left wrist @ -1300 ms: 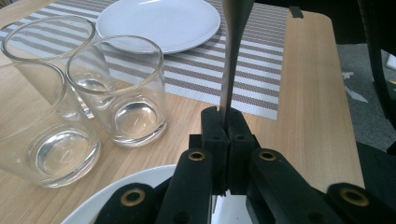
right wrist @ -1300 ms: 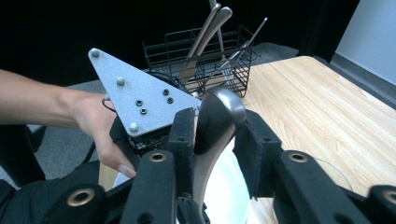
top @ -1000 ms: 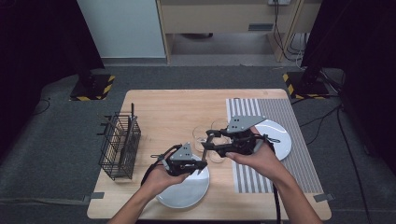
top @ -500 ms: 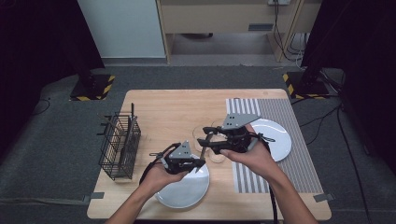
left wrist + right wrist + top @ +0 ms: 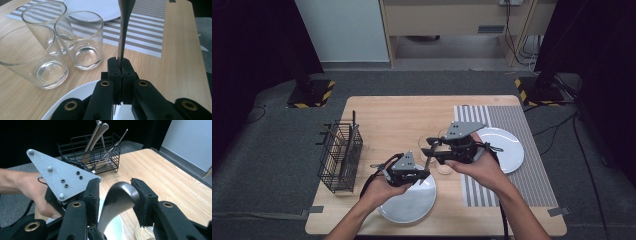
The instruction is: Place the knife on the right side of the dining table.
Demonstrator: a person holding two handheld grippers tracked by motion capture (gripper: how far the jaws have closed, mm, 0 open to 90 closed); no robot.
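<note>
Above the white plate (image 5: 412, 202), left tool (image 5: 119, 65) pinches an unmarked knife (image 5: 123, 30) between the closing right tool (image 5: 117, 195).

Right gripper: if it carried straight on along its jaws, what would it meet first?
The utensil, whose rounded metal end already sits between the jaws of the right gripper. They have just been closing, apparently not yet pressing it. Behind it, probably the left gripper holding it.

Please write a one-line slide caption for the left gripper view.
Left gripper shut on a metal utensil above a white plate, three empty glasses nearby.
</note>
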